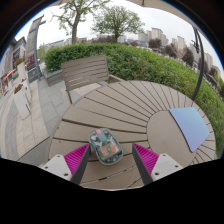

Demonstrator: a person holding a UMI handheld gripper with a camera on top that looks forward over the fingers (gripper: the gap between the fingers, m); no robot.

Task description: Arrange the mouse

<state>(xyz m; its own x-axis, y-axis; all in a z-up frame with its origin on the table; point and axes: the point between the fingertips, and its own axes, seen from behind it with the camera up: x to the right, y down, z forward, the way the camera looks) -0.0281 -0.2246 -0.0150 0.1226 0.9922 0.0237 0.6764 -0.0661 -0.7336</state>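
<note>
A patterned computer mouse with a grey-green shell and coloured markings lies on a round wooden slatted table. It rests on the table between my two fingers, nearer the left one, with a gap at each side. My gripper is open, its magenta pads low over the table's near edge. A light blue mouse mat lies flat on the table beyond the right finger.
A wooden bench stands past the table's far edge. A green hedge runs behind it, with trees and buildings beyond. A paved path lies left of the table.
</note>
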